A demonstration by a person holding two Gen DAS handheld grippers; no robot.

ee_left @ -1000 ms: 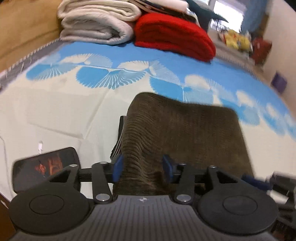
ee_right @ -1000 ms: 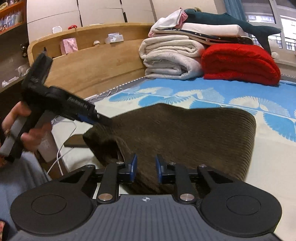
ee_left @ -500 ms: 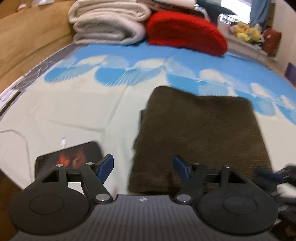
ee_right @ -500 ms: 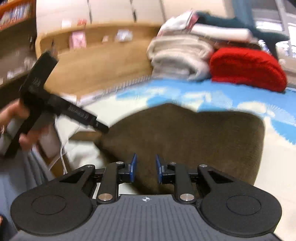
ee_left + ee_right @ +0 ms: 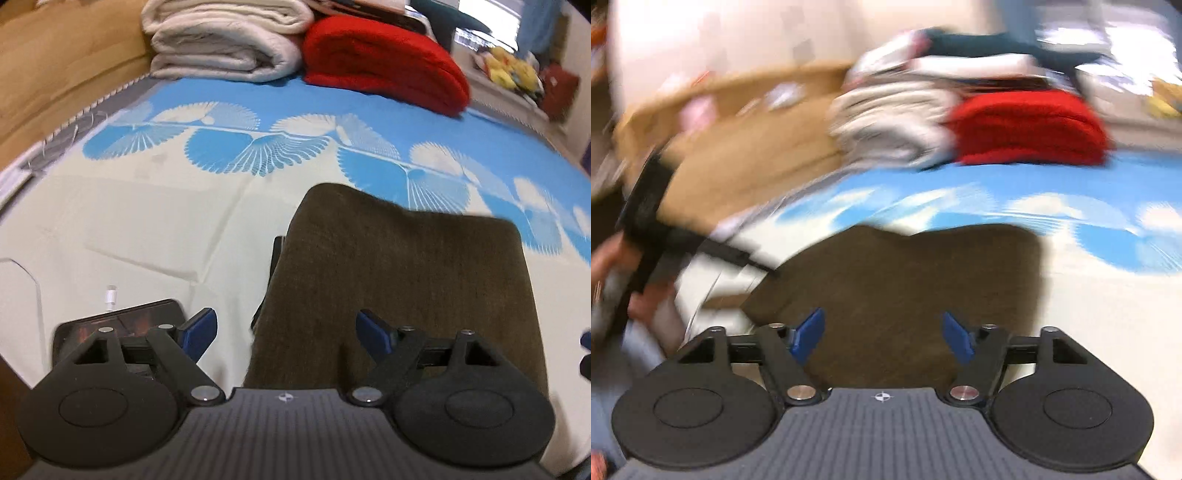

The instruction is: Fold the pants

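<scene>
One brown ribbed pants [image 5: 399,280] rectangle, folded flat, patterned sheet [image 5: 155,206]

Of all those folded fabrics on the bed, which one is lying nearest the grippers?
The brown pants, folded flat just ahead of them; the white blanket and red blanket are piled at the far end.

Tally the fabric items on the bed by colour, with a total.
Brown: 1, folded pants
Red: 1, blanket
Cream: 1, folded blanket
Total: 3, not counting the partly hidden pile behind them.
</scene>
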